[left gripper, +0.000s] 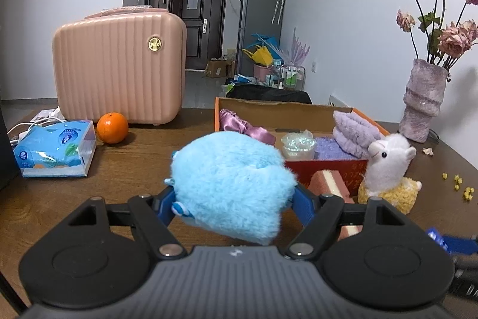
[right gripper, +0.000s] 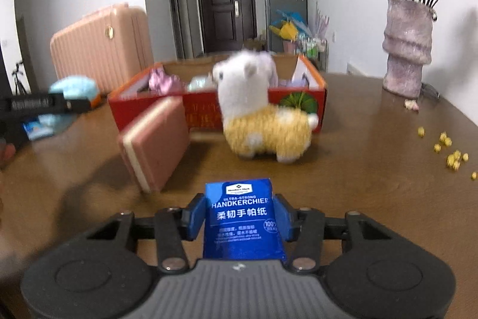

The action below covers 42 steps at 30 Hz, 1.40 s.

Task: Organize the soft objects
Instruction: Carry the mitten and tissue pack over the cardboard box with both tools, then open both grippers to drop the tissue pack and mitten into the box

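Observation:
My left gripper is shut on a fluffy light-blue plush, held above the table in front of the red-orange cardboard box; it also shows in the right wrist view. My right gripper is shut on a blue handkerchief tissue pack. A white and yellow alpaca plush stands before the box, also in the left wrist view. A pink sponge block leans beside it. The box holds purple towels, a pink satin item and a clear tub.
A pink suitcase, an orange and a blue tissue pack stand at the left of the wooden table. A vase of dried roses stands at the right, with yellow crumbs scattered nearby.

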Tool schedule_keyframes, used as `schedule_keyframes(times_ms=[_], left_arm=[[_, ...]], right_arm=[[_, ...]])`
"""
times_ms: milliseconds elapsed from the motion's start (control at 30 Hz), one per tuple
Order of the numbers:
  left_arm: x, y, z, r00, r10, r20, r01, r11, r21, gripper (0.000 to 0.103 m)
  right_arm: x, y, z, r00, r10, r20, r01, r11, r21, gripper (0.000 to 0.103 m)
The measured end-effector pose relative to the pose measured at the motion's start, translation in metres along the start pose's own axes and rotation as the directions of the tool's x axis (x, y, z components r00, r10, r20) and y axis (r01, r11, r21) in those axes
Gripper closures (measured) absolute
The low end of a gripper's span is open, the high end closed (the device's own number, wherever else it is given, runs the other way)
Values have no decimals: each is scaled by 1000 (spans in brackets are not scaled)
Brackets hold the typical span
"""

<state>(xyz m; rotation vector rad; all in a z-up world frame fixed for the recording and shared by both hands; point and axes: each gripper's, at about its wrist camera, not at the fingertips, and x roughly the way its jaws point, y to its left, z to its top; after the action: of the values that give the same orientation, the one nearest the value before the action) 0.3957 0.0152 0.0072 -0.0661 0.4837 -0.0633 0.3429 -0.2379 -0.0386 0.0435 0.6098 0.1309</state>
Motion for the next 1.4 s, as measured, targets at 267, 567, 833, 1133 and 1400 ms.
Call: schedule_keyframes(times_ms=[267, 567, 833, 1133, 1400], left_arm=[[6, -8, 21, 999, -14, 47, 15, 1000, -23, 26], [36, -20, 45, 997, -18, 81, 21, 999, -39, 26], [70, -26, 58, 996, -9, 84, 11, 1000, -30, 26], [119, -32, 68, 998, -4, 58, 4, 1000, -10, 26], [150, -35, 73, 999, 1, 44, -2, 1000, 22, 26]], right_arm=[[-13, 0, 52, 981, 40, 192, -45, 999, 20, 55], [11, 12, 107, 941, 89, 326, -101, 995, 21, 55], [58, 12, 138, 931, 115, 346, -135, 990, 35, 55], [118, 4, 170, 950, 116, 290, -142, 987, 70, 55], [153, 4, 187, 977, 67, 202, -84, 993, 79, 55]])
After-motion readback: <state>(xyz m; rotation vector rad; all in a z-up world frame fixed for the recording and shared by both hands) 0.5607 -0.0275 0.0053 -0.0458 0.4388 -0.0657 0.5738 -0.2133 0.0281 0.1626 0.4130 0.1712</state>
